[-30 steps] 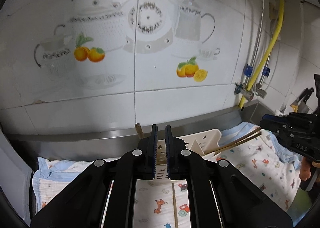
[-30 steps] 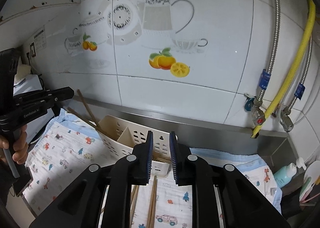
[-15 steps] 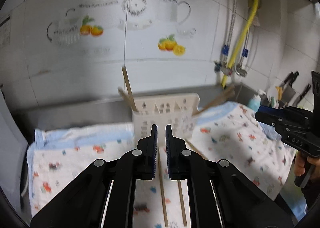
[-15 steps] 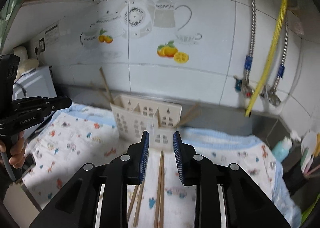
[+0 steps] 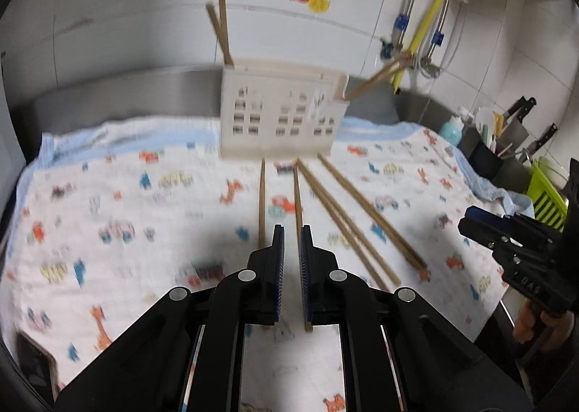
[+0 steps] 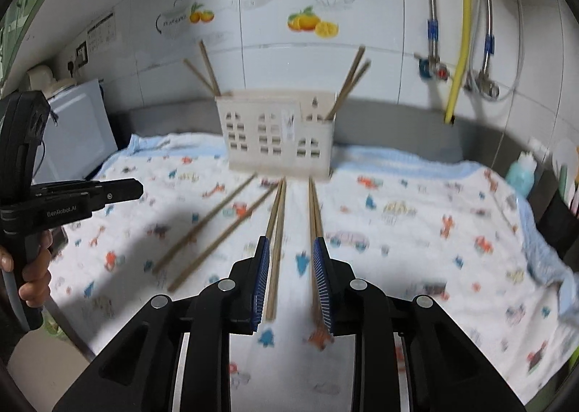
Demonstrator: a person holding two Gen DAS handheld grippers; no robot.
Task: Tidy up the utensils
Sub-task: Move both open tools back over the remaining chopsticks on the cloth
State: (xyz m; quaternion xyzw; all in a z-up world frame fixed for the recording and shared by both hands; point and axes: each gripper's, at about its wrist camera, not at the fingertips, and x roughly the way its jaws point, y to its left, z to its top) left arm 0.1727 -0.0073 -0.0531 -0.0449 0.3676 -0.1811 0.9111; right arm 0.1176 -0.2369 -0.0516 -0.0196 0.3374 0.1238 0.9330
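A cream plastic utensil holder (image 5: pixel 280 115) (image 6: pixel 277 135) stands at the back of a printed cloth. Chopsticks lean out of its left end (image 5: pixel 220 34) and its right end (image 5: pixel 376 81). Several loose wooden chopsticks (image 5: pixel 347 220) (image 6: pixel 277 227) lie on the cloth in front of it. My left gripper (image 5: pixel 291 234) hovers above two of them, jaws a narrow gap apart, empty. My right gripper (image 6: pixel 291 247) is open and empty, above the near ends of two chopstick pairs. Each gripper also shows in the other's view, the right one (image 5: pixel 506 242) and the left one (image 6: pixel 83 195).
A cartoon-print cloth (image 5: pixel 126 216) covers the counter. Tiled wall and steel backsplash (image 5: pixel 126 93) stand behind. Yellow hose and pipes (image 6: pixel 463 32) are at back right. A blue bottle (image 6: pixel 521 173), knives and a green rack (image 5: pixel 546 202) sit right. A white appliance (image 6: pixel 76 133) sits left.
Both grippers have pulled back from the holder and tilted down, so the loose chopsticks and the cloth now fill the views. The right gripper's jaws have opened wider.
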